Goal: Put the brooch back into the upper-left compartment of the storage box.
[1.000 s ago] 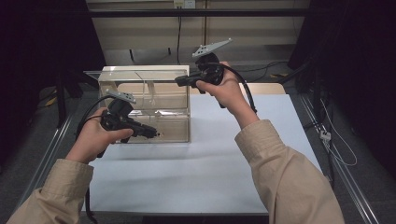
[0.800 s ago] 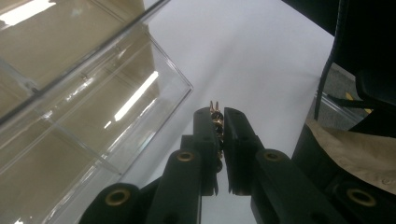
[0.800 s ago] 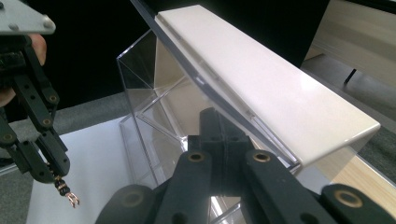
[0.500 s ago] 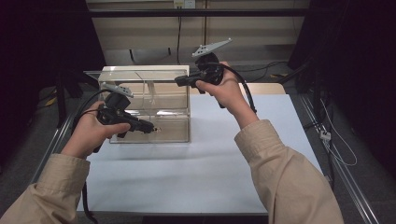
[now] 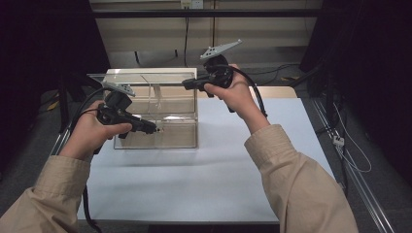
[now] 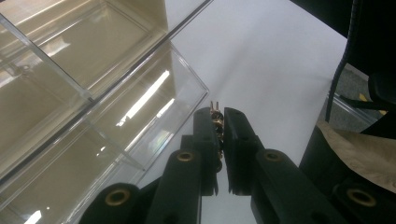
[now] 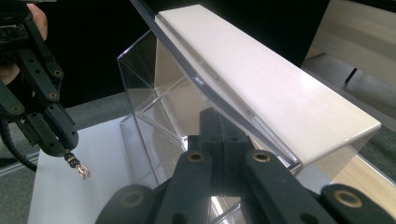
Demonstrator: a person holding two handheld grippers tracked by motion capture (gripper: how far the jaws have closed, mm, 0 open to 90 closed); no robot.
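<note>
Tan sleeves (image 5: pixel 296 179), black tongs (image 6: pixel 219 140), brass rivets, grey three-cornered plates, black cables

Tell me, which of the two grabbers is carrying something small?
The left gripper, in front of the clear box: a tiny gold clip sits pinched between its jaws. The right gripper holds the box's lid.

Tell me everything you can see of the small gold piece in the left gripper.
The small gold piece is a tiny brass-coloured metal part, pinched between the left gripper's shut jaws. Two thin prongs stick out past the jaw tips; the rest is hidden between them. In the right gripper view it hangs from those jaws, forked end downward, above the white table, just in front of the clear box, not touching it.
</note>
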